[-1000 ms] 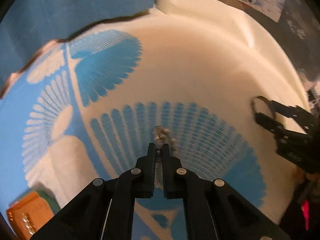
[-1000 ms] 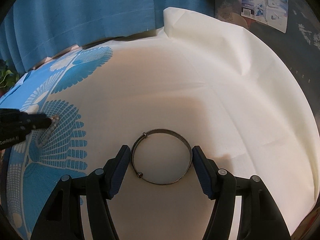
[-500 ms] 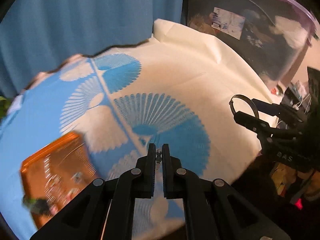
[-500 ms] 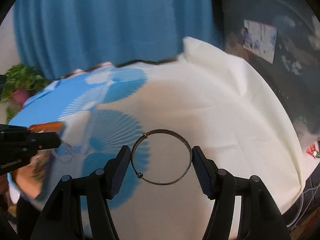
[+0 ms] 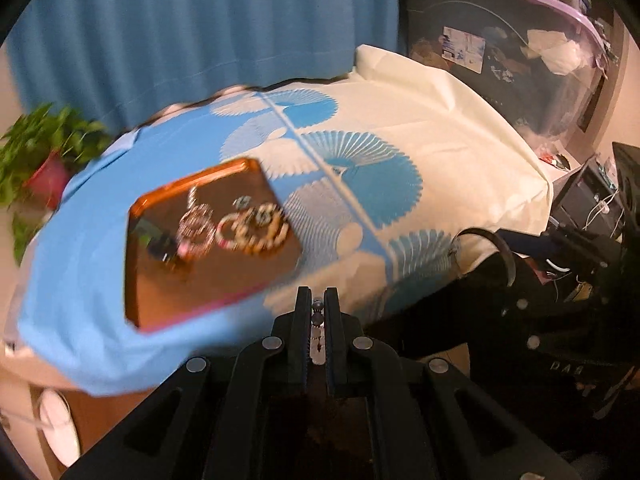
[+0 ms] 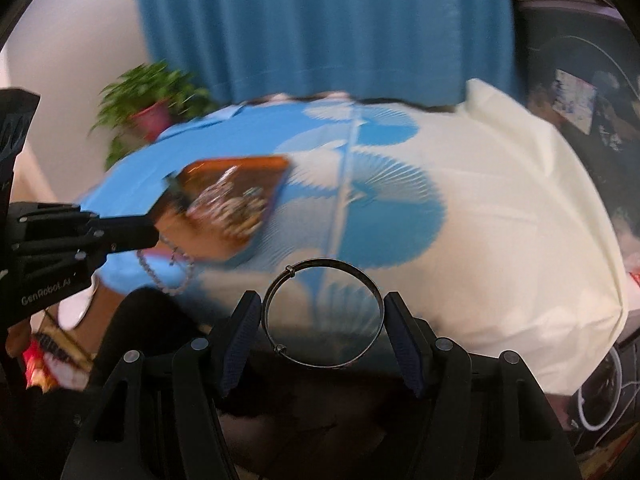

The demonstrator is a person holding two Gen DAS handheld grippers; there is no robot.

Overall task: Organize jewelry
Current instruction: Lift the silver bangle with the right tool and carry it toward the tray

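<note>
Orange tray (image 5: 208, 248) serving as goal: carrying both pieces there. Left gripper (image 5: 319, 308) fingers pinching shut on chain (image 6: 168, 268), right gripper (image 6: 322, 316) fingers part-open clamping bangle (image 6: 322, 316), both short of tray. Next needing lowering over tray, releasing.

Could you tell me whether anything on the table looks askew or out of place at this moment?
Yes: the orange tray sits skewed to the tablecloth's stripe, and the jewelry in it lies in an overlapping heap toward the far end.
</note>
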